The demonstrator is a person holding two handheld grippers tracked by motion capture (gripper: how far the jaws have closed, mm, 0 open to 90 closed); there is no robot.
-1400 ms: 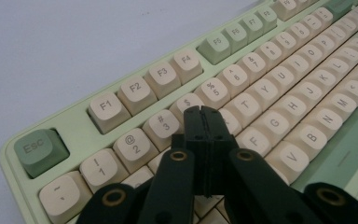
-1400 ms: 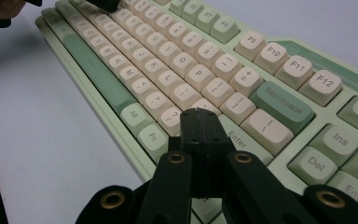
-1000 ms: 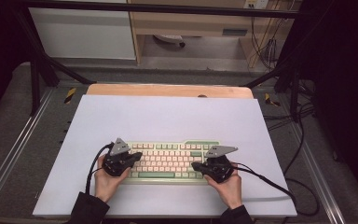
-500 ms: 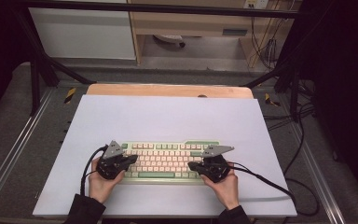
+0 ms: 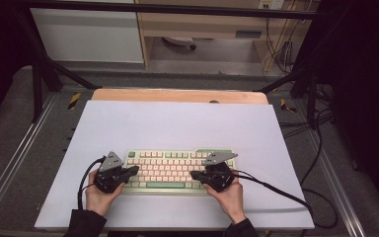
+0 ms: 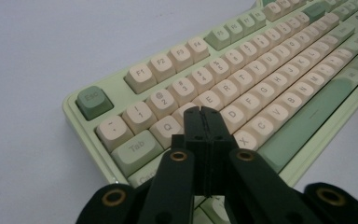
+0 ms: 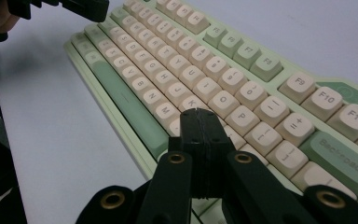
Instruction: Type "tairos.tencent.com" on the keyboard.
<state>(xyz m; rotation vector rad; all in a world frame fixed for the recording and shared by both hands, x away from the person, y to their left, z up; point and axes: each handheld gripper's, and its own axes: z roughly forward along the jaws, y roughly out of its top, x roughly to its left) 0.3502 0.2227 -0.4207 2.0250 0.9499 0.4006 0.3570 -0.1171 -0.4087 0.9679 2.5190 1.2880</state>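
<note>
A pale green keyboard (image 5: 177, 170) with cream keys lies near the front of the white table sheet (image 5: 177, 123). My left gripper (image 5: 134, 171) is shut and empty, its tips low over the keys at the keyboard's left end. Seen from the left gripper view, the closed jaws (image 6: 204, 112) point between the Q, W and A keys of the keyboard (image 6: 270, 56). My right gripper (image 5: 194, 174) is also shut and empty, over the right half. Its closed jaws (image 7: 196, 113) hover near the K and L keys of the keyboard (image 7: 177, 56). Whether either tip touches a key I cannot tell.
A wooden board edge (image 5: 177, 95) runs along the back of the sheet. Black cables (image 5: 276, 190) trail from the grippers across the sheet's front right. Metal frame rails (image 5: 10, 163) flank the table. The left gripper's jaw (image 7: 74, 7) shows far off in the right gripper view.
Both hands have slid a little to the left along the keyboard. The jaws of both grippers stay shut, and the keyboard has not visibly moved.
</note>
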